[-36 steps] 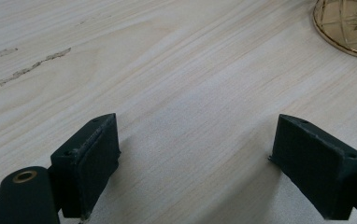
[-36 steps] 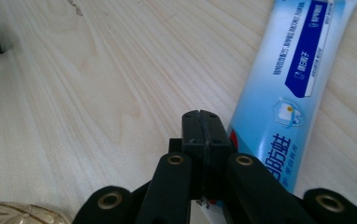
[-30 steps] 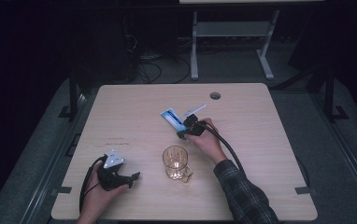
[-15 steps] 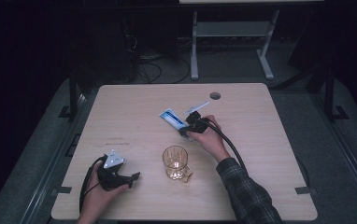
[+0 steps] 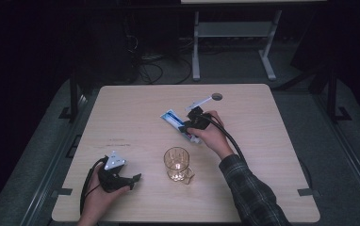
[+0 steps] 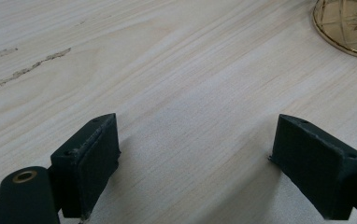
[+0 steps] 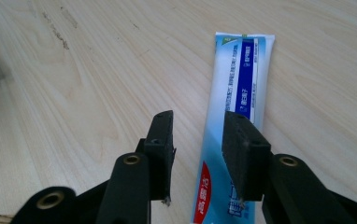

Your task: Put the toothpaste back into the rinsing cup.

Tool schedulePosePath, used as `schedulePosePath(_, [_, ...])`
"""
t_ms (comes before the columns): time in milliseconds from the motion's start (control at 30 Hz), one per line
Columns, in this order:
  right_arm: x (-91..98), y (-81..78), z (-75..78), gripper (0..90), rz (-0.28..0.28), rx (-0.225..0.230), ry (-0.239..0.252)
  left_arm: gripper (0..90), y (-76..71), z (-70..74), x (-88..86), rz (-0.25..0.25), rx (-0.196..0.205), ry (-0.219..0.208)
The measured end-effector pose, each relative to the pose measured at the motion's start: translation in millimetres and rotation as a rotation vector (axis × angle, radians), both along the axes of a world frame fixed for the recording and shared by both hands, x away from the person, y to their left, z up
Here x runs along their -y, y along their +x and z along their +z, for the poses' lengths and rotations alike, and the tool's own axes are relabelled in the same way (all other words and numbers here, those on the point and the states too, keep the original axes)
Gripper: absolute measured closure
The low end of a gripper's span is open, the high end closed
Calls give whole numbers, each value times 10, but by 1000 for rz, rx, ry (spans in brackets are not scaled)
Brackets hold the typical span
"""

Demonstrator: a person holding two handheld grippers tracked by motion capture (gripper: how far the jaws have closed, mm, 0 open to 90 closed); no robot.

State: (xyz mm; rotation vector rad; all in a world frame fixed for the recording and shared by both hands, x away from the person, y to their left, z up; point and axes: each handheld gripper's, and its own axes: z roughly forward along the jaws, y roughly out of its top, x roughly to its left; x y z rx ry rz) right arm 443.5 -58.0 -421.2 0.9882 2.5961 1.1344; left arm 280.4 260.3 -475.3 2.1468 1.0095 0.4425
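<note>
Toothpaste tube (image 7: 232, 116) lies under the right gripper (image 7: 197, 140), lower end cut off, jaws apart; left gripper (image 6: 204, 158) gapes wide.

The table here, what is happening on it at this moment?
A person holds tongs in each hand at a wooden table. The right tongs are over a blue and white toothpaste tube that lies flat on the table. Their jaws stand partly open, one on the tube and one on the wood beside it, so nothing is gripped yet. The left tongs rest open near the table's front edge. A gold-tinted glass stands upright between the two hands.
</note>
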Motion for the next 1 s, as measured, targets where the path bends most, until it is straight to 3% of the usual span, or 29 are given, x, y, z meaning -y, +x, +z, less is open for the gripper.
schedulePosePath(433, [-90,167,90,535,-26,19,-31,138,0,2,-3,-4,-2,4])
schedulePosePath(600, [-115,292,87,508,-49,12,-40,137,0,2,-2,-3,-2,3])
schedulePosePath(767, [-117,355,75,505,-67,17,-17,137,0,2,-2,-4,-2,4])
schedulePosePath(800, [-130,389,52,492,-68,2,-31,137,0,3,-4,-6,-2,8])
schedulePosePath(1000, [-213,493,14,474,-80,10,-38,137,0,3,-3,-4,-1,6])
